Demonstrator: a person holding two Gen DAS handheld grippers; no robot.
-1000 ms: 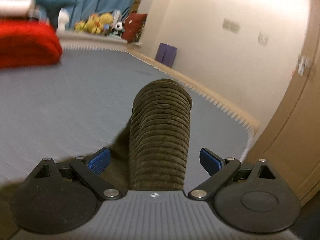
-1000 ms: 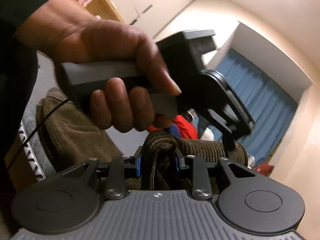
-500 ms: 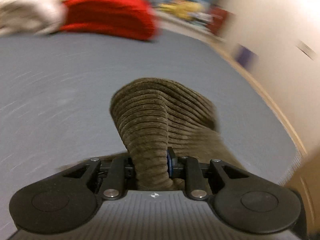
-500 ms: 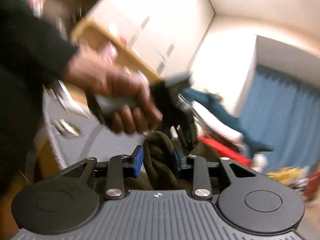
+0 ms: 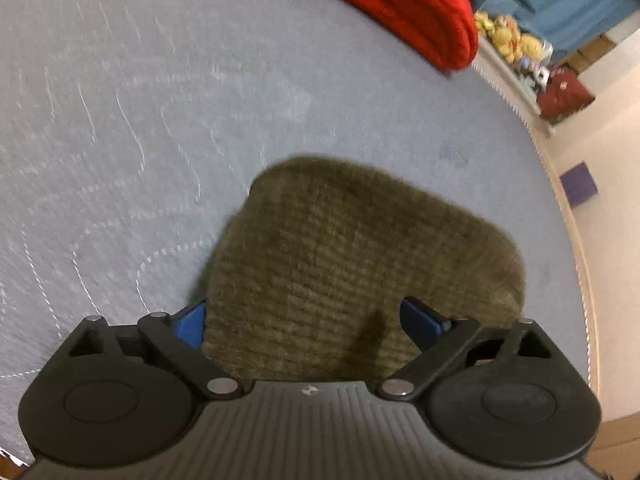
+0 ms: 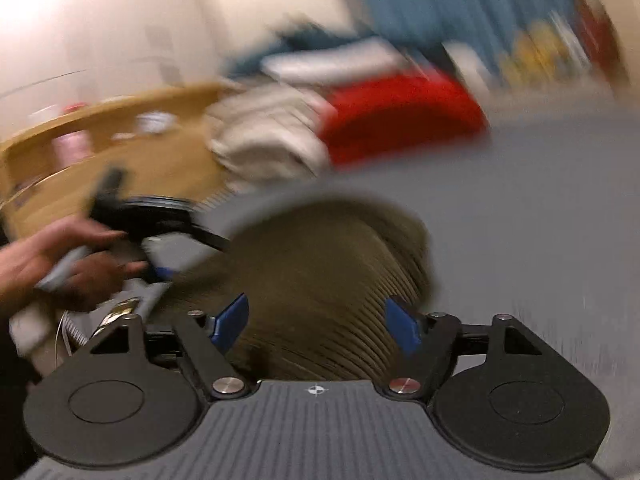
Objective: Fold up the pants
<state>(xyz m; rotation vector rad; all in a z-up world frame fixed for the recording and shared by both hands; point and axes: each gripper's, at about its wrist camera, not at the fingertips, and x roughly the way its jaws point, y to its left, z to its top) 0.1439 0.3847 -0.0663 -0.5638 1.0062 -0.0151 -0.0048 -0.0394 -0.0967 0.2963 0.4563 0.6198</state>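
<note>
- Two grippers, both spread wide: the left gripper (image 5: 302,320) has its blue pads (image 5: 191,325) on either side of the pants (image 5: 352,264) without pressing them, and the right gripper (image 6: 316,324) likewise stands with its jaws parted around the cloth, gripping nothing.
- The pants, brown corduroy, lie bunched in a rounded heap on the grey mat (image 5: 120,120), toward its near edge and well apart from the red garment (image 5: 400,4) at the far edge.
- Risk: with neither tool holding, the heap may slump or unroll, since nothing pins the fold.
- Risk: the pads sit level with the cloth, so a sideways move could snag the pile and drag the fold askew.
- Risk: the left hand (image 6: 60,268) and its tool come close to the right gripper; a collision over the cloth is possible.
- Hidden: the waistband, legs and hems cannot be told apart, so the number of folds made is uncertain.
- Hidden: the near part of the pants lies under each gripper body.
- Blurred: the right wrist view is smeared; the white pile (image 6: 268,136) and shelf (image 6: 120,148) are indistinct.
</note>
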